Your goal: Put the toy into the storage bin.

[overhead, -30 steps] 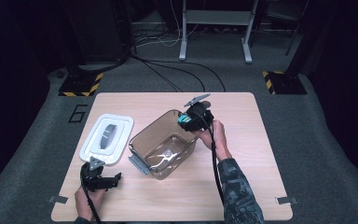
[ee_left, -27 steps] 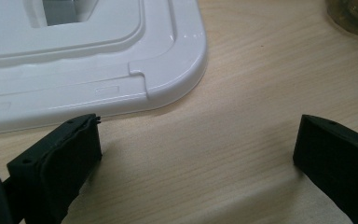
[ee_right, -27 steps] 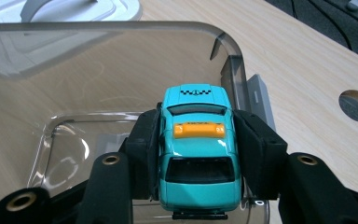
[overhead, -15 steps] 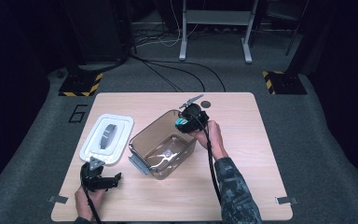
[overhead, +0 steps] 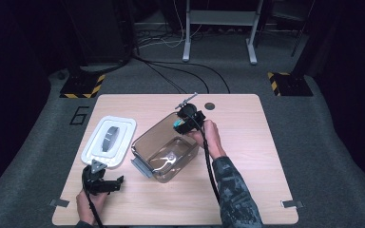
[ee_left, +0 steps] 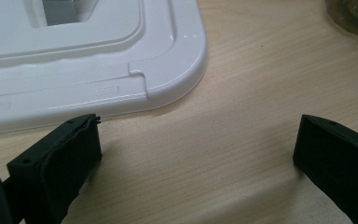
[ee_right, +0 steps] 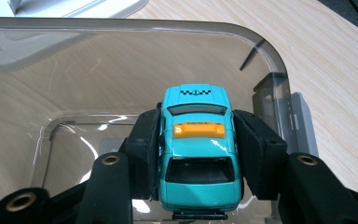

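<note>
— Toy taxi [ee_right: 199,151], teal with a yellow roof sign: where do we list it?
— Clamped between our right gripper [overhead: 181,124] pads, above the far right corner of the clear tub [overhead: 145,151].
— And our left gripper [overhead: 105,184]?
— Jaws wide, holding nothing, near the white lid [ee_left: 93,65], at the table's [overhead: 247,190] near left.

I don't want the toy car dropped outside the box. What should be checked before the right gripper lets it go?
1. Grip: right gripper shut on the small teal toy taxi car, pads on both sides: ok.
2. Car above the clear plastic container: ok.
3. Container open, its white plastic lid lying aside on the wooden table: ok.
4. Landing spot free: cannot tell, reflections on the floor.
5. Left gripper open, away from the container: ok.
</note>
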A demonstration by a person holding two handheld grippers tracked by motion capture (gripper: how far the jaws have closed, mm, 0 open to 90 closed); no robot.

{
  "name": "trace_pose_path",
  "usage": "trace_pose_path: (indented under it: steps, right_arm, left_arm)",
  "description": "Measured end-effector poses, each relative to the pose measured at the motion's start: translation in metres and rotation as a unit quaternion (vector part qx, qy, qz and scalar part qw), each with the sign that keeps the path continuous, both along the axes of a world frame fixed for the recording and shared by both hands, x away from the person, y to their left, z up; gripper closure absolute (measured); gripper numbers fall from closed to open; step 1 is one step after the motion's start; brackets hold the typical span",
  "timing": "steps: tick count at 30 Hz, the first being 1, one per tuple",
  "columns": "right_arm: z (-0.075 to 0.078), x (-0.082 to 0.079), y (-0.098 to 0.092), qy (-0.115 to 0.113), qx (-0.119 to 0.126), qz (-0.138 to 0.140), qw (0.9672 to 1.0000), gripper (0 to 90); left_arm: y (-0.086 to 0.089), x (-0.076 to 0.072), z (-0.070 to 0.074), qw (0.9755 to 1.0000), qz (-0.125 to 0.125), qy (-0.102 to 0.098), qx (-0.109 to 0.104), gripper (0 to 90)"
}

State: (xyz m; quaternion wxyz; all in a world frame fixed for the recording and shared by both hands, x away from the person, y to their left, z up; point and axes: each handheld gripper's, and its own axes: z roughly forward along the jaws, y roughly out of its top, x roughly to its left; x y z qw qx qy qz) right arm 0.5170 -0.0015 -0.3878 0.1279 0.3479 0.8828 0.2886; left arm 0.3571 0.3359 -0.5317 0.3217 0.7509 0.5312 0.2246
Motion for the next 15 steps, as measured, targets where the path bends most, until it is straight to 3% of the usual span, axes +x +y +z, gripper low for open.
trace_pose_path:
  steps: [15]
  right_arm:
    - [-0.002, 0.014, 0.021, 0.026, -0.033, -0.013, 0.9990, 52.6]
  left_arm:
    - [0.000, 0.000, 0.000, 1.0000, 0.000, -0.002, -0.001, 0.4]
